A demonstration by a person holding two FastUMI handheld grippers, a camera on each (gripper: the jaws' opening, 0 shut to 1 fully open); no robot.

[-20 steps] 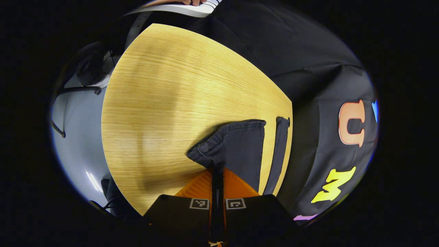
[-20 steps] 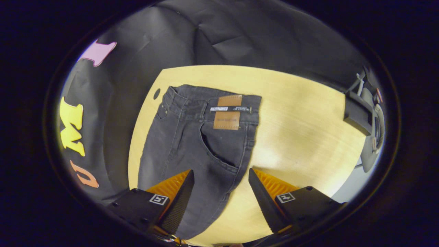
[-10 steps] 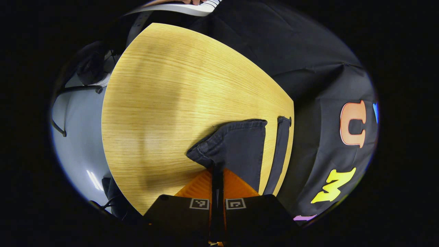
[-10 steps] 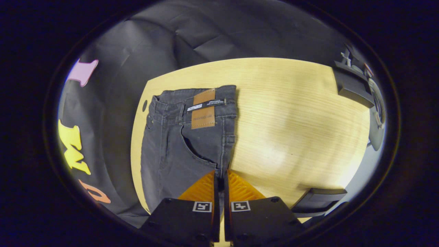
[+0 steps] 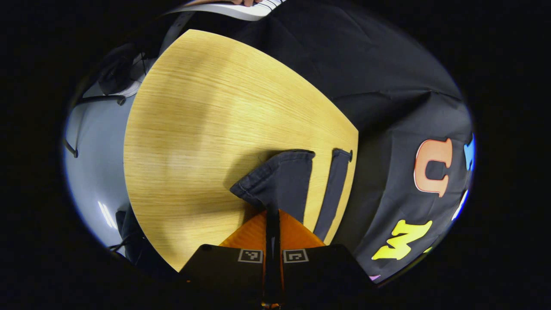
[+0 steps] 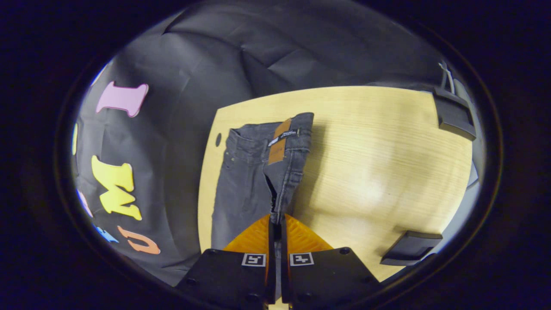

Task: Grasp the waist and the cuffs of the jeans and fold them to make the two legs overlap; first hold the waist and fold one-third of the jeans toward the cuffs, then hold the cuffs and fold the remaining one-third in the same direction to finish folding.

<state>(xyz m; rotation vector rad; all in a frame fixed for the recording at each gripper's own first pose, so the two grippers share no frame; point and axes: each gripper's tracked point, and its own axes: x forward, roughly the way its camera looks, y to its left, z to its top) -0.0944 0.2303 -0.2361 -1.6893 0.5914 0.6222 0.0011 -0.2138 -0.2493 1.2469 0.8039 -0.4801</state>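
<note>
Dark grey jeans (image 6: 245,189) lie along the left edge of a wooden table (image 6: 370,163), waist with a brown patch (image 6: 279,141) at the far end. My right gripper (image 6: 275,218) is shut on the jeans' near side edge and lifts it off the table, so the fabric stands up in a ridge. In the left gripper view, the nearer cuff (image 5: 280,181) is raised and bunched, with my left gripper (image 5: 272,212) shut on it. The other leg (image 5: 333,189) lies flat beside it near the table edge.
The table (image 5: 206,129) stretches wide to the side of the jeans. A black block (image 6: 454,116) sits at its far right corner and another dark object (image 6: 409,253) at the near right edge. Grey floor (image 5: 94,163) and cables lie beyond the table.
My right gripper went from open to shut on the jeans' side edge, then raised it so the fabric tents up. My left gripper has lifted the cuff slightly.
</note>
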